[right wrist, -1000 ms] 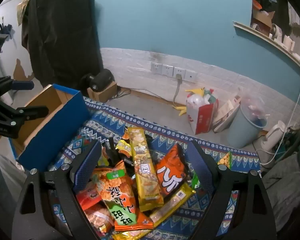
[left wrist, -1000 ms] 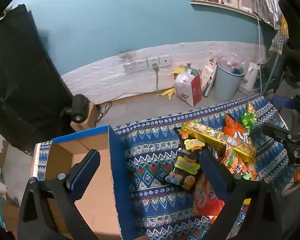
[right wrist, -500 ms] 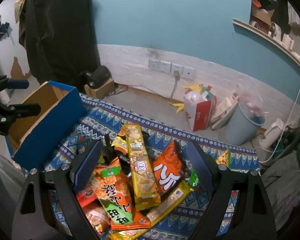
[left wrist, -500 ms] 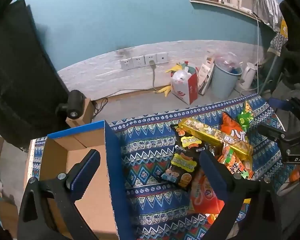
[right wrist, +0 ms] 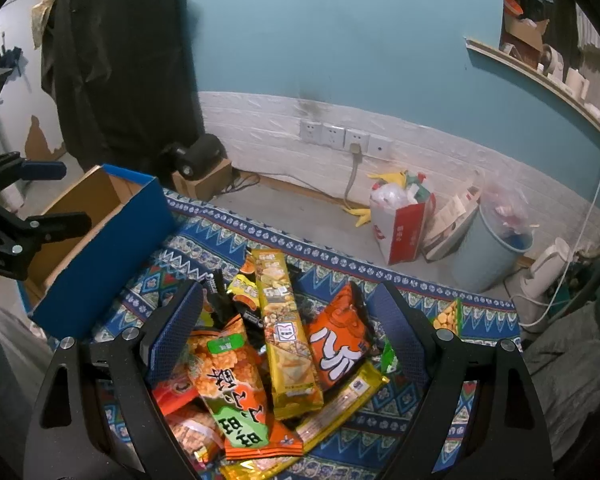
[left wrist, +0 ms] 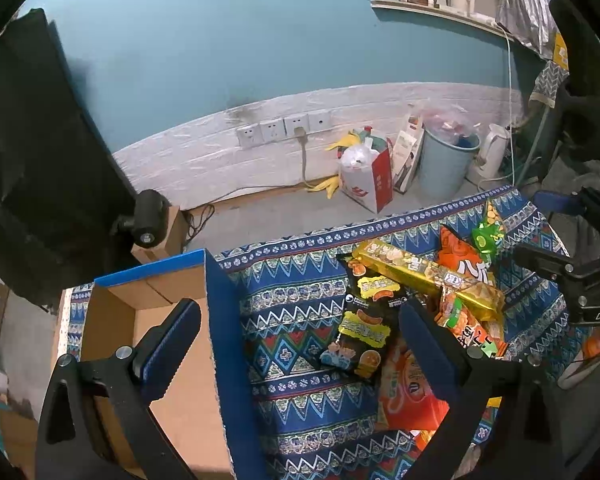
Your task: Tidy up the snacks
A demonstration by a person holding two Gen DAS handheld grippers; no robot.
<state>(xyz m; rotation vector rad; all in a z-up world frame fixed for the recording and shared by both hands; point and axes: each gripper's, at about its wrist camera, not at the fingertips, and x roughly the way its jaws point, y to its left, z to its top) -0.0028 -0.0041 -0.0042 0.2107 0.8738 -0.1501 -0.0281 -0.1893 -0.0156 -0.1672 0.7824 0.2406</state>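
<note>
My right claw (right wrist: 288,320) hangs spread wide over the snack pile (right wrist: 276,360) on the patterned cloth (right wrist: 412,284), gripping nothing. Far left stands the blue-sided cardboard box (right wrist: 100,252), my left claw (right wrist: 48,196) parted above it

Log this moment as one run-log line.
stage: pre-grasp | left gripper: open, empty | right gripper: open, over snack pile | box: no snacks visible | cloth

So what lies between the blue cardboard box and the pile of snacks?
Only bare patterned cloth, seen in the left wrist view; the blue cardboard box and snack pile stay apart.
</note>
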